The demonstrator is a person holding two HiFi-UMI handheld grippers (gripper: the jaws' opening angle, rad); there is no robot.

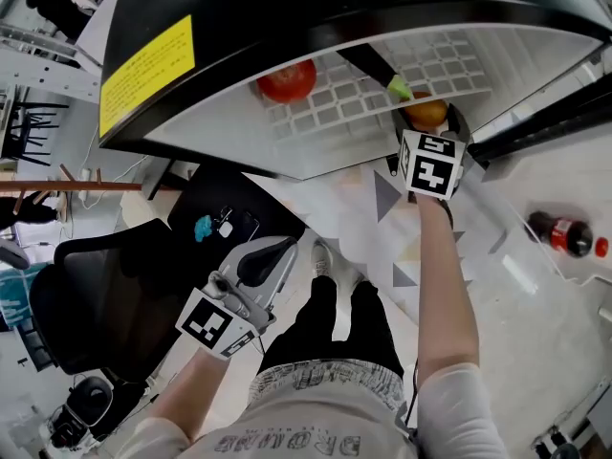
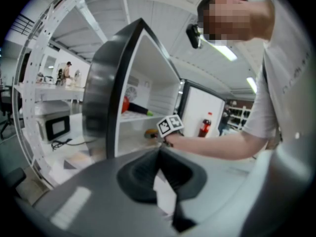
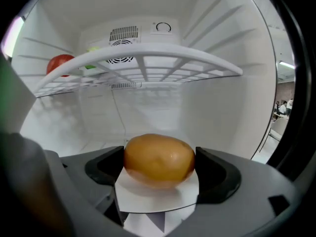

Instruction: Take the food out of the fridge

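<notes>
right gripper (image 3: 160, 171) clamped on orange fruit (image 3: 159, 157), its long axis spanning the jaws, centre frame, under fridge shelf (image 3: 148, 63). left gripper (image 1: 273, 258) closed, empty, lower left.

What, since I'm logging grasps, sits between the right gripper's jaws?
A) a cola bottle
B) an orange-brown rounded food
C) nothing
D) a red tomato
B: in the right gripper view an orange-brown rounded food sits between the pads of the right gripper, touching both.
</notes>
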